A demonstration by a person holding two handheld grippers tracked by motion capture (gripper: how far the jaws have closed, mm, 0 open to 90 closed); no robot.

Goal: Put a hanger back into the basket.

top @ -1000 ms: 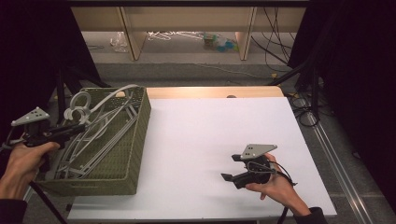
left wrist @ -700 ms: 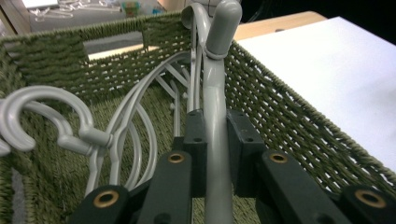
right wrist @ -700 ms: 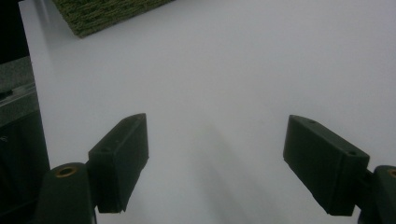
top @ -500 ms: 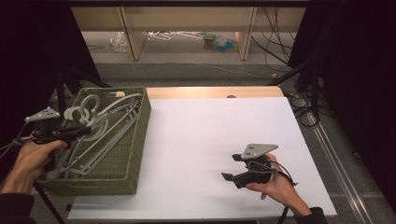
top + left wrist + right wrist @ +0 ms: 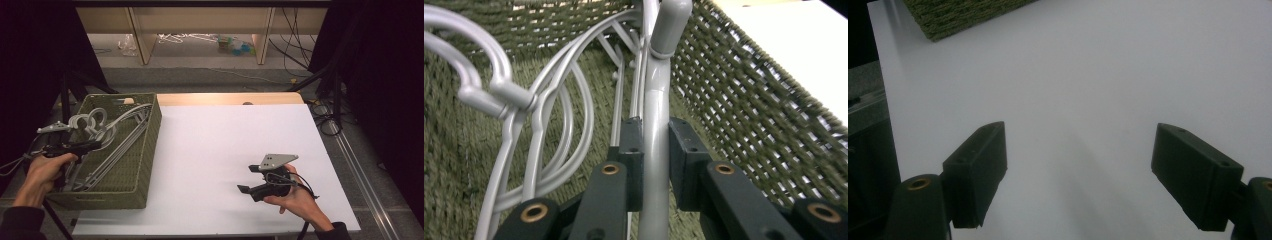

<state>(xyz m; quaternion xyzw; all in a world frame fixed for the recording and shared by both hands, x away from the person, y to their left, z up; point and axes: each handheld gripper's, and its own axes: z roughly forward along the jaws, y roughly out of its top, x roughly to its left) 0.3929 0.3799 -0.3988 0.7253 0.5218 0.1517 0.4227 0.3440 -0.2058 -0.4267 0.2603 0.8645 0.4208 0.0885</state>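
Note:
A green woven basket [image 5: 151, 145] stands at the table's left with several grey plastic hangers [image 5: 112, 132] lying in it. My left gripper [image 5: 92, 145] reaches in over the basket's left rim. In the left gripper view its pads [image 5: 634, 150] press from both sides on the grey bar of one hanger [image 5: 658, 95], so my left gripper [image 5: 655, 131] is shut on it. Other hanger hooks [image 5: 499, 90] curl to the left, and the basket wall [image 5: 749, 105] rises on the right. My right gripper [image 5: 248, 178] rests open over the white table [image 5: 215, 145], and in its own view my right gripper [image 5: 1080, 130] has nothing between its jaws.
The white tabletop [image 5: 1108, 60] stretches in front of the right gripper, with the basket's corner [image 5: 958, 15] at the far left. Beyond the table's wooden far edge [image 5: 225, 98] there are shelves and cables on the floor. Dark stands flank both sides.
My left hand has sunk a little, lowering the gripped hanger deeper into the basket among the others. The right hand has stayed where it was.

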